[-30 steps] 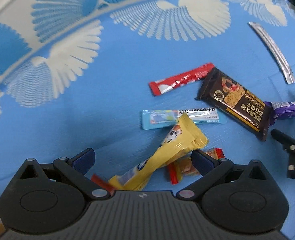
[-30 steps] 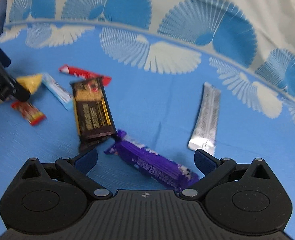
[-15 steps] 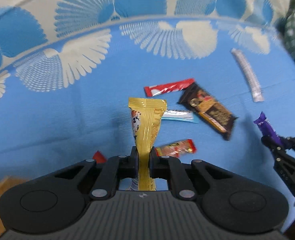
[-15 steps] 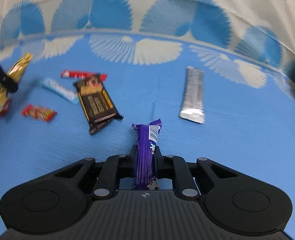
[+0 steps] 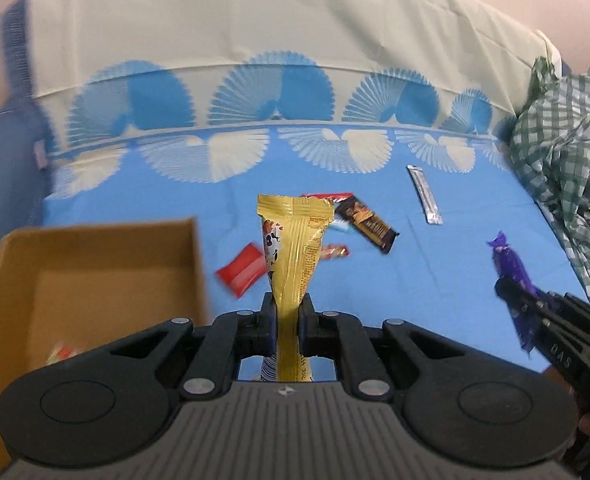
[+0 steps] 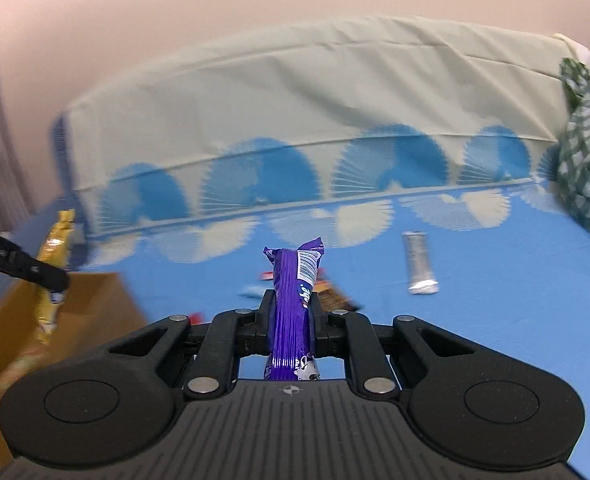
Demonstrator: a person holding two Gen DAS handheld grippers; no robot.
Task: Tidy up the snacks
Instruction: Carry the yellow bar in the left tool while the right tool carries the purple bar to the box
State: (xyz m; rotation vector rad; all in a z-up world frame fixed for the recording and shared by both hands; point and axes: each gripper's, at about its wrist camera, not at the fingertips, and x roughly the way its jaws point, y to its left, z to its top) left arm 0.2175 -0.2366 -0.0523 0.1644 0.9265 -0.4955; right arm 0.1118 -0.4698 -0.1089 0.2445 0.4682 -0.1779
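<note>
Left gripper point(image 5: 286, 316) clamped on the yellow snack pack point(image 5: 295, 240), pack standing up out of the fingers, clear of the blue cloth point(image 5: 135, 208). Same view: cardboard box point(image 5: 95, 248) to the left, open top, something small and blurry inside at the near corner. On the cloth beyond the pack: red packet point(image 5: 241, 276), orange-red packet point(image 5: 335, 251), dark brown bar point(image 5: 369, 222), silver stick point(image 5: 425, 194) further right, well apart. Right gripper point(image 5: 513, 296) at far right, pinching the purple bar point(image 5: 509, 260).

Right wrist view: right gripper point(image 6: 292, 316) closed on the purple bar point(image 6: 293, 300), bar upright. Silver stick point(image 6: 418, 262) on the cloth to the right. Box point(image 6: 91, 300) at left, blurred; left gripper's finger point(image 6: 23, 268) holds the yellow pack point(image 6: 55, 248) above it. Green checked fabric point(image 6: 587, 160) at right edge.
</note>
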